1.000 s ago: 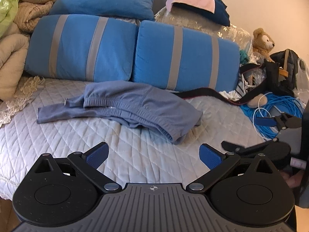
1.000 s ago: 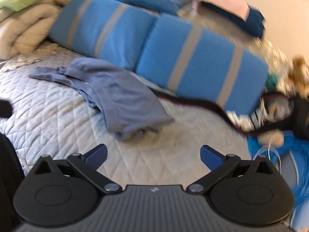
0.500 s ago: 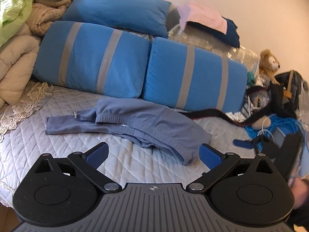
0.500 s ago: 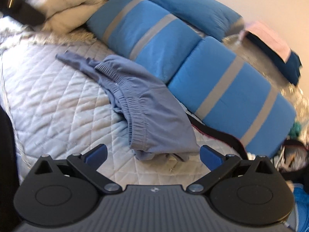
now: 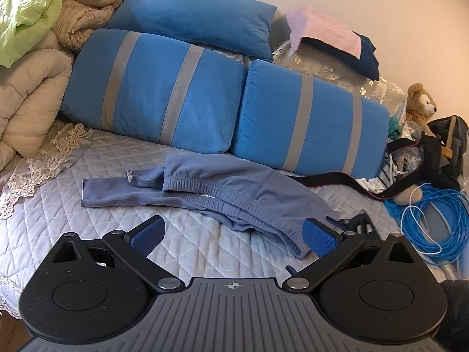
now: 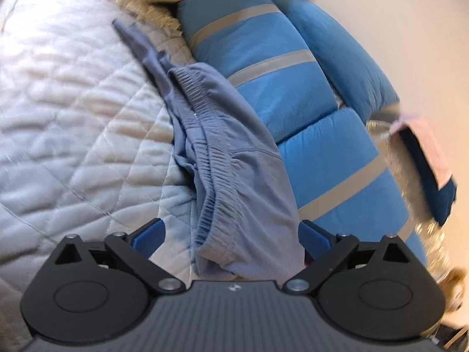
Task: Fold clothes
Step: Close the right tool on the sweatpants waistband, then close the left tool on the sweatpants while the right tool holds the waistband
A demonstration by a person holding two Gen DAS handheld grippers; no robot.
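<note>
- Blue-grey trousers (image 5: pixel 222 193) spread loosely on a quilted bed (image 5: pixel 73 228), bunched and partly doubled over, elastic waistband facing up, one narrow leg trailing off to the left.
- Not neatly folded: uneven edges, rumpled layers, near corner drooping toward the camera. Fits either a garment waiting to be squared up or one mid-fold; impossible to settle from this alone.
- Left hand-held gripper (image 5: pixel 233 236) hovering low over the bed in front of the trousers, jaws wide apart, nothing between them. Probably held back to leave the cloth free.
- Right hand-held gripper (image 6: pixel 231 239) tilted sideways and brought close to the near end of the trousers (image 6: pixel 234 176), jaws also spread wide, with the cloth edge lying in the gap but not pinched. Likely lined up for a hold on that hem.
- Right-hand view blurred, so exact contact between fingers and cloth uncertain.
- Two blue pillows with grey stripes (image 5: pixel 222 108) propped just behind the trousers, limiting flat room on that side.
- Heaped blankets (image 5: pixel 29 73) at far left, a coil of blue cable (image 5: pixel 431 214) and a teddy bear (image 5: pixel 419 105) at far right, all clear of the garment.
</note>
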